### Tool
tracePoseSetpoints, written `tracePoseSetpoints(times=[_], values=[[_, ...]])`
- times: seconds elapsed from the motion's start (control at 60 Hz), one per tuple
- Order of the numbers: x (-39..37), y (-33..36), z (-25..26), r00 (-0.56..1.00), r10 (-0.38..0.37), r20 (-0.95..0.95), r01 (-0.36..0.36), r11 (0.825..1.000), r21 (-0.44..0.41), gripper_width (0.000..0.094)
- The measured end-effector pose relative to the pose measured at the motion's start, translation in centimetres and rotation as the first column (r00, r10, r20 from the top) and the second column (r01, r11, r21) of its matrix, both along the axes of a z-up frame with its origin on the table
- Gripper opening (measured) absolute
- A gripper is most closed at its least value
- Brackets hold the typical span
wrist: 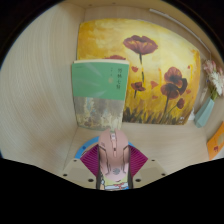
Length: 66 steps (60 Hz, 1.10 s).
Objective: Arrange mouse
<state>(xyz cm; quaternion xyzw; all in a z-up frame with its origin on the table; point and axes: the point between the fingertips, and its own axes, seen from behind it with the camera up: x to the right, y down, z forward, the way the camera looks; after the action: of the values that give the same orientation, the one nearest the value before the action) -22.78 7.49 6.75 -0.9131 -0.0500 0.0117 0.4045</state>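
Sitting low in the centre of the frame, the mouse (113,160) is a pale pink one, lengthwise between the two fingers, its nose pointing up the frame toward the book (100,93). It looks as if it is being carried or slid along the desk (35,90); whether its underside rests on the desk or hangs just above it I cannot tell. The lengthwise hold makes sense: the fingers meet the mouse's long flanks, where the body is narrowest and a grip is surest.

The jaws of the gripper (113,165) are drawn in to about the mouse's width, the magenta pads (91,158) showing at either side of it and seeming to press its flanks. I judge that they pinch the mouse, though the contact itself is partly hidden by the mouse's body.

Just above the mouse, left of centre, the green book lies flat on the desk. Behind it, filling the upper middle and right of the frame, is a yellow painting (150,70) of dark red flowers, apparently propped at the back of the desk. Small items at the right edge are too unclear to name. The open desk ahead of the jaws, below the book, looks like the likely spot for setting the mouse down.
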Motion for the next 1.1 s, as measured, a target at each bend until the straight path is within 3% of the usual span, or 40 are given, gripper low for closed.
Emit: tracePoseSetpoints(times=[0.217,0.317,0.467,0.55,0.617,0.867,1.1], values=[[-0.4,-2.6,-7.8,0.999,-0.032,0.023,0.035,0.992,-0.119,0.0366],[-0.3,-2.4,-7.6,0.999,-0.033,0.034,0.036,0.995,-0.096,0.0367],[-0.4,-2.1,-7.9,0.999,-0.051,0.011,0.052,0.993,-0.106,0.0500],[-0.5,-2.7,-8.0,0.999,-0.034,0.011,0.036,0.989,-0.146,0.0645],[-0.5,-3.0,-6.4,0.999,-0.030,-0.011,0.028,0.990,-0.137,0.0697],[2.6,-6.8,5.5,0.997,0.043,-0.064,-0.043,0.999,-0.006,0.0694],[10.5,-12.6,13.2,0.996,0.036,-0.085,-0.027,0.995,0.094,0.0695]])
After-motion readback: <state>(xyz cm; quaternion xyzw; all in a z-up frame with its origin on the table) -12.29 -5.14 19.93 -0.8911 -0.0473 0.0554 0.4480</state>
